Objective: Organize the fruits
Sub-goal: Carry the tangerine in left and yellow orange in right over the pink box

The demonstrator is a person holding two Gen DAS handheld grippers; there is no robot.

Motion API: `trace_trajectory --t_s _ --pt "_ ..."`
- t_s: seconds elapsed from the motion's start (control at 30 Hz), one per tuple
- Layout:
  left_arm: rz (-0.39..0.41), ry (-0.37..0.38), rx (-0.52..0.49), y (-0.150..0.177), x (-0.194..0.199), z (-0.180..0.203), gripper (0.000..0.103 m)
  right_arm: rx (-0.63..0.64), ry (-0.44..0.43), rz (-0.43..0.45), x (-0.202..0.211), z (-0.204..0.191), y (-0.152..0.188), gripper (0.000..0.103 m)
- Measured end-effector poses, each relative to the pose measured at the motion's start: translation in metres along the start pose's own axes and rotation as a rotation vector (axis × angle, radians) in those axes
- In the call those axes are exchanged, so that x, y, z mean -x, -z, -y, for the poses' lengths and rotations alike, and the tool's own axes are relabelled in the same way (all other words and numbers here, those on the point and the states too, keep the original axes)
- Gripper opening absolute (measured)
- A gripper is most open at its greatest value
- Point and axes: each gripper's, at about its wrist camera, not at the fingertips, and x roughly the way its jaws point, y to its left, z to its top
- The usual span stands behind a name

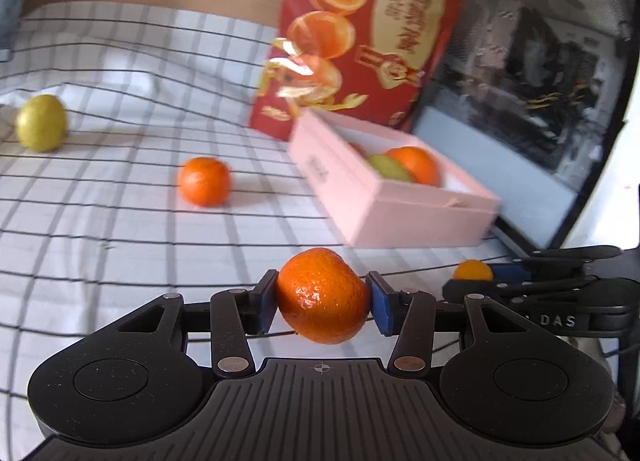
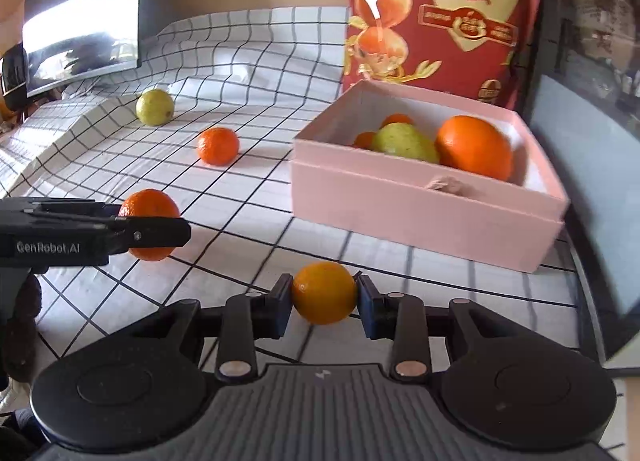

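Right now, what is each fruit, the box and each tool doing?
Left tool: shut on a mandarin.
Right tool: shut on a small orange.
Pink box: open, holding fruit.
Loose mandarin: lying on the cloth.
Green fruit: lying on the cloth.

Box [image 2: 424,217] right, fruit inside — bag [image 2: 444,9] behind it, two loose fruits [image 2: 218,146] on cloth [image 2: 248,73] left.

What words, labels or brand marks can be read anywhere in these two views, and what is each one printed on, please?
"GenRobot.AI": side of the left gripper, seen from the right wrist.
"DAS": side of the right gripper, seen from the left wrist; the rest is cut off.
"鹅蛋": large characters on the red package.
Smaller print on the package and the mark on the pink box: too blurred to read.
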Motion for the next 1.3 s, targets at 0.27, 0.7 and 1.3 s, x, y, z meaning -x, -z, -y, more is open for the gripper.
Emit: trace_trajectory --t_s 0.27,0.7,1.3 --pt "0.046 0.169 -0.038 -0.115 -0.010 0.045 0.052 0.005 0.098 0.152 0.069 0.027 -0.055 0.034" --pt "-0.160 0.076 -0.017 -0.198 -0.147 0.065 0.052 -0.109 0.254 0.172 0.053 0.072 -0.184 0.034" --pt "-0.064 0.017 -0.085 -0.201 -0.121 0.054 0.052 -0.097 0.265 0.145 0.028 0.071 -0.205 0.034"
